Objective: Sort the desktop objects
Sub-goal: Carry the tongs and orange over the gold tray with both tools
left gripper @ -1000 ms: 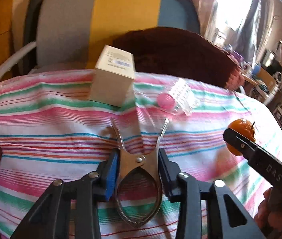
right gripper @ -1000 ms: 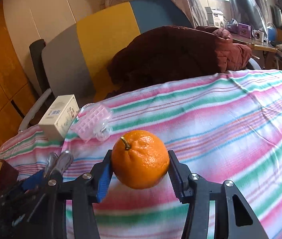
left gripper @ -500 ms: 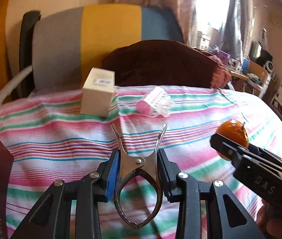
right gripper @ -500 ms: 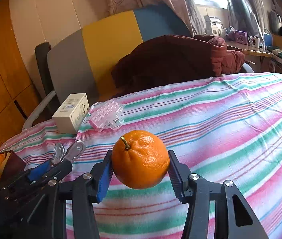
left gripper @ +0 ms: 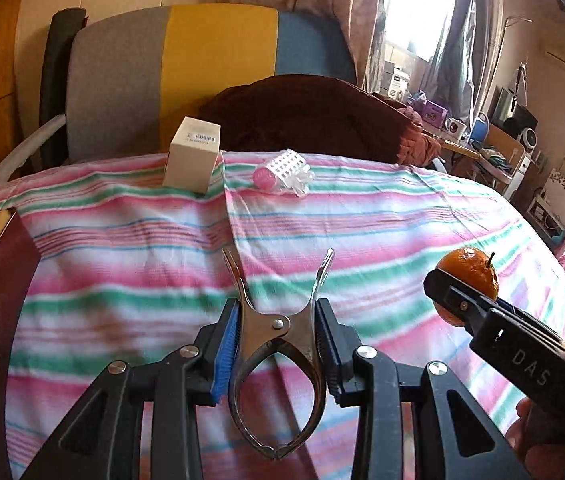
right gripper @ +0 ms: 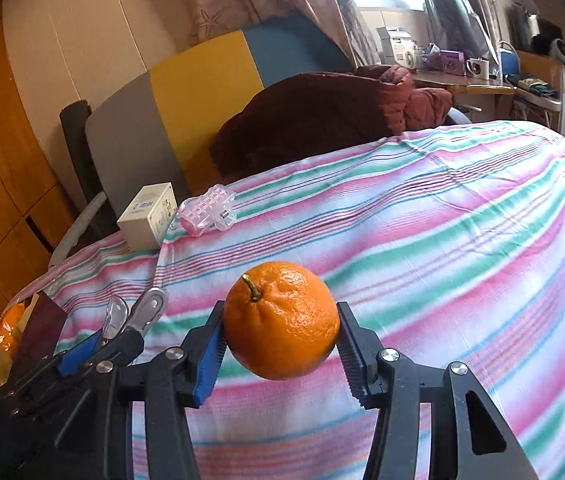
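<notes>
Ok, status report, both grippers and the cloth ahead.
Left gripper shut on metal clip. Right gripper shut on orange. White box, pink roller at far edge of striped cloth. Path clear.

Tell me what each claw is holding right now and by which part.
Left claw: the metal clip, squeezed across its middle by the pivot. Right claw: the orange, pinched at its two opposite sides, stem up.

A lived-in home room: curtained window (left gripper: 414, 12), striped tablecloth (left gripper: 362, 216), padded chair (left gripper: 210, 68), and mugs (right gripper: 478, 68) on a cluttered side desk (right gripper: 482, 86).
</notes>
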The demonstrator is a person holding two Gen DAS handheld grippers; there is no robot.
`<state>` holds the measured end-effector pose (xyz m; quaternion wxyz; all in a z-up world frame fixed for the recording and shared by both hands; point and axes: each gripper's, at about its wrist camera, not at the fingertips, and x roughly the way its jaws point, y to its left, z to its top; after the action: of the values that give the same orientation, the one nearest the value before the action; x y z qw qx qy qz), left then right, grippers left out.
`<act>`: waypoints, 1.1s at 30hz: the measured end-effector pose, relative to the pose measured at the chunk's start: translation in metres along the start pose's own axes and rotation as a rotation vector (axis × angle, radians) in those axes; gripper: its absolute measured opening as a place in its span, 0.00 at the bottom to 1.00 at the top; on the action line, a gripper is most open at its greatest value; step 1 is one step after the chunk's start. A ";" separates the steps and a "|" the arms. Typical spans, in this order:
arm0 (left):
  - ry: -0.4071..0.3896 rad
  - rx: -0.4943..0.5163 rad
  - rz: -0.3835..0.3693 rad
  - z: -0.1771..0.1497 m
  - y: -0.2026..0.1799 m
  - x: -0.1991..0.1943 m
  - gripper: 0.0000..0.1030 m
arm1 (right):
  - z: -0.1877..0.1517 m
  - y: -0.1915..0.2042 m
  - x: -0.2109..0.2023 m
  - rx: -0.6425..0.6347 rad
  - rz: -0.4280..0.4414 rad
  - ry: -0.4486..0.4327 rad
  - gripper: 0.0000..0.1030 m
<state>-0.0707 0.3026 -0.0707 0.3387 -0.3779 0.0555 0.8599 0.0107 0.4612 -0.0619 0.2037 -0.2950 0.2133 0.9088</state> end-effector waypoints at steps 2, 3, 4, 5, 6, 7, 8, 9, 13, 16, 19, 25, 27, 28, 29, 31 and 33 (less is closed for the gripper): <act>-0.003 0.005 -0.004 -0.004 -0.001 -0.009 0.36 | -0.006 0.002 -0.007 0.000 0.002 0.004 0.51; -0.004 0.006 -0.009 -0.006 -0.002 -0.015 0.36 | -0.009 0.003 -0.011 0.002 0.005 0.008 0.51; -0.006 0.007 -0.015 -0.008 -0.002 -0.021 0.36 | -0.013 0.004 -0.015 0.004 0.009 0.012 0.51; -0.010 0.008 -0.018 -0.009 -0.002 -0.026 0.36 | -0.015 0.006 -0.018 0.005 0.013 0.015 0.51; -0.016 0.011 -0.019 -0.009 -0.003 -0.031 0.36 | -0.018 0.008 -0.022 0.005 0.018 0.017 0.51; -0.023 0.014 -0.020 -0.010 -0.003 -0.037 0.36 | -0.020 0.010 -0.026 0.004 0.022 0.017 0.51; -0.029 0.016 -0.021 -0.010 -0.002 -0.043 0.36 | -0.022 0.012 -0.029 0.002 0.024 0.015 0.51; -0.034 0.017 -0.021 -0.010 -0.002 -0.047 0.36 | -0.023 0.014 -0.032 0.001 0.025 0.012 0.51; -0.050 0.016 -0.025 -0.012 0.001 -0.065 0.36 | -0.026 0.021 -0.047 0.017 0.035 -0.004 0.51; -0.063 0.010 -0.033 -0.012 0.003 -0.080 0.36 | -0.026 0.026 -0.060 0.024 0.047 -0.015 0.51; -0.087 0.001 -0.038 -0.011 0.008 -0.097 0.36 | -0.024 0.035 -0.074 0.019 0.066 -0.032 0.51; -0.112 -0.013 -0.032 -0.017 0.022 -0.123 0.36 | -0.020 0.060 -0.095 -0.016 0.117 -0.066 0.51; -0.118 -0.021 -0.025 -0.018 0.028 -0.130 0.36 | -0.020 0.070 -0.100 -0.030 0.134 -0.072 0.51; -0.122 -0.029 -0.022 -0.019 0.033 -0.134 0.36 | -0.020 0.075 -0.102 -0.038 0.141 -0.073 0.51; -0.128 -0.038 -0.020 -0.019 0.038 -0.139 0.36 | -0.020 0.080 -0.104 -0.047 0.148 -0.072 0.51; -0.136 -0.057 -0.013 -0.020 0.048 -0.147 0.36 | -0.021 0.090 -0.107 -0.065 0.165 -0.071 0.51; -0.142 -0.069 0.000 -0.021 0.058 -0.153 0.36 | -0.023 0.100 -0.109 -0.083 0.179 -0.068 0.51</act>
<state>-0.0197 0.1686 0.0103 0.3285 -0.3276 0.0016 0.8859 0.0520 0.3401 0.0160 0.1162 -0.2521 0.1939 0.9409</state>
